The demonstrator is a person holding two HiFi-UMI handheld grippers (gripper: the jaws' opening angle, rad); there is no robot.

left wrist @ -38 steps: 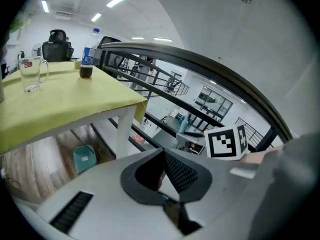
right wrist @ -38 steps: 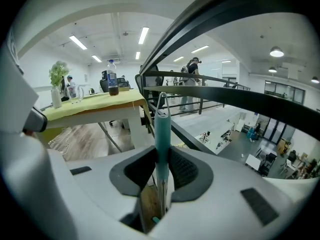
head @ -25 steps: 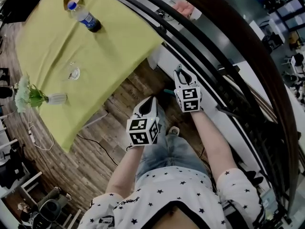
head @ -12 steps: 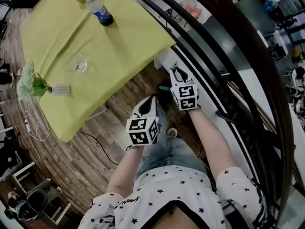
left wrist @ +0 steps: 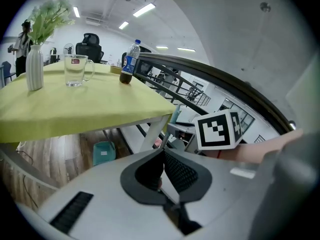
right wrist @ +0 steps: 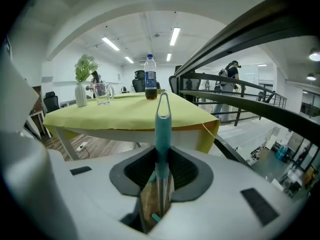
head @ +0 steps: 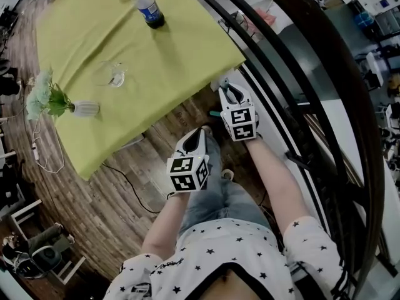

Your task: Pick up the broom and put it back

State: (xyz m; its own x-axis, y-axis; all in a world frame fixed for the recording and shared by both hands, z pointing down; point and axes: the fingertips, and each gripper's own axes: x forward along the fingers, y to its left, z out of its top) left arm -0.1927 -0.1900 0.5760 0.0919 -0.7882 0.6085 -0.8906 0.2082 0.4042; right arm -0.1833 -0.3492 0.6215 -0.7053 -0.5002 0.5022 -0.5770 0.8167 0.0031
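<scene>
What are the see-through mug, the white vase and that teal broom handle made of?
The mug looks like clear glass: the room behind shows through its wall. The vase seems to be white ceramic, opaque and pale all over, though plastic is possible. The broom handle looks like smooth teal plastic, with a moulded hanging loop at its tip.

This looks like an open-plan office or lab on a mezzanine. Strip lights (right wrist: 175, 35) line the ceiling at the top. Black office chairs (left wrist: 90, 44) stand at upper left behind the cloth-covered bench (head: 175, 61). At right, a dark railing (right wrist: 235, 31) overlooks a lower level.
</scene>
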